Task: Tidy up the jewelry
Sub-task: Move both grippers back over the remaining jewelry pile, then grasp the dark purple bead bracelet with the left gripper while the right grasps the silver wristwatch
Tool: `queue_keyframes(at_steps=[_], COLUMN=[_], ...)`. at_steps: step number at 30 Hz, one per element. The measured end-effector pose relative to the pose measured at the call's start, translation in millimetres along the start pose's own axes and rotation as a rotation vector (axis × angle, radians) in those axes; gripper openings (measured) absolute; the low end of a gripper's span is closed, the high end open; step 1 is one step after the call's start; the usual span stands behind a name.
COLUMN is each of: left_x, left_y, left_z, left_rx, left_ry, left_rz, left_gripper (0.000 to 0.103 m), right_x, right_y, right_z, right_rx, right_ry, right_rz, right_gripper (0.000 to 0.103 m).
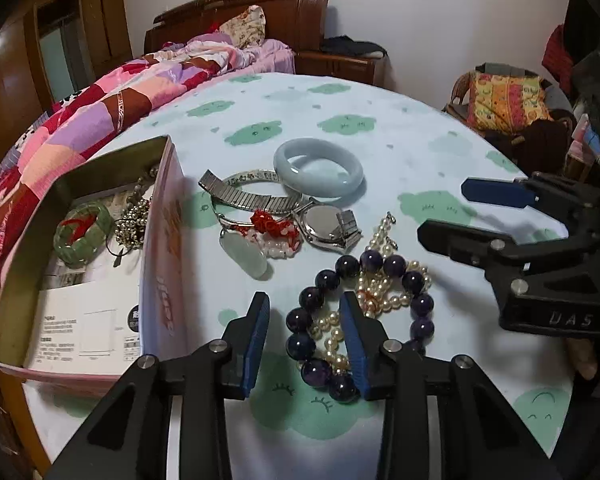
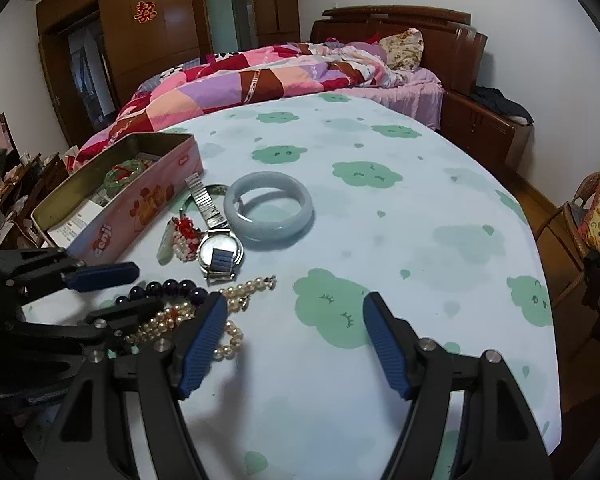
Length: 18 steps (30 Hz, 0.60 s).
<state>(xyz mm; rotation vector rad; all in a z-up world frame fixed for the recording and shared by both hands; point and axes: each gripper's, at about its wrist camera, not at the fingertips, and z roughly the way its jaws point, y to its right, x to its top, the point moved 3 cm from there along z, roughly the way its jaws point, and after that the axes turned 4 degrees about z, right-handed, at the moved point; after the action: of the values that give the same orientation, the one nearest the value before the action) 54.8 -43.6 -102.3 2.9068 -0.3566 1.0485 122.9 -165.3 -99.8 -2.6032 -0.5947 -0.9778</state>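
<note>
**Jewelry sorting: a small part done, most pieces not yet in the tin**

At about 9 o'clock in the left wrist view stands the pink tin box [image 1: 162,240]. Inside it already lie a green bracelet [image 1: 82,236] and a silver bead chain [image 1: 134,220], on top of some printed papers. So I judge the task as begun, but far from the end.

To the right of the tin, on the table [image 1: 380,128], the rest is waiting: a silver watch [image 1: 324,226] with a metal band, a red knotted cord with a pale pendant [image 1: 246,254], a pale blue bangle [image 1: 318,174] at 12 o'clock, and at 6 o'clock a dark purple bead bracelet [image 1: 360,316] tangled with a pearl strand [image 1: 380,292].

The left gripper [image 1: 306,346] is open to a middle width and holds nothing; its right finger stands over the purple beads, so this bracelet seems the next piece. The right gripper [image 2: 294,344] is open wide and empty, over bare cloth.

The left wrist view looks down into the tin and shows the chain; the right wrist view shows only the green bracelet there, but it shows the printed side of the tin and the far half of the table without jewelry.
</note>
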Motion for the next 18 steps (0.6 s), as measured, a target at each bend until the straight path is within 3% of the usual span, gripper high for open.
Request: queue_keyframes(at_steps=[2, 3, 4, 5, 9, 18], left_x=[-0.8, -1.3, -1.1, -1.0, 2.2, 32.6], left_y=[1.2, 2.1, 3.9, 5.0, 8.0, -8.9], left_z=[-1.3, -1.7, -2.7, -2.6, -14.0, -82.3], left_rx=[-0.003, -0.012, -0.035, -0.044, -0.044, -0.041], left_ry=[0.001, 0.004, 0.006, 0.006, 0.045, 0.236], left_rz=[0.007, 0.011, 0.016, 0.023, 0.030, -0.016], left_gripper=[0.037, 0.030, 0.016, 0.013, 0.013, 0.013], right_x=[-1.1, -1.3, -1.4, -1.3, -1.1, 11.8], right_y=[0.0, 0.0, 0.0, 0.2, 1.4, 10.9], right_z=[0.6, 0.6, 0.8, 0.4, 0.1, -0.9], right_rx=[-0.001, -0.001, -0.001, -0.001, -0.004, 0.007], right_ry=[0.000, -0.001, -0.002, -0.001, 0.007, 0.014], right_rz=[0.000, 0.000, 0.001, 0.002, 0.007, 0.045], right_gripper=[0.073, 0.073, 0.073, 0.073, 0.073, 0.073])
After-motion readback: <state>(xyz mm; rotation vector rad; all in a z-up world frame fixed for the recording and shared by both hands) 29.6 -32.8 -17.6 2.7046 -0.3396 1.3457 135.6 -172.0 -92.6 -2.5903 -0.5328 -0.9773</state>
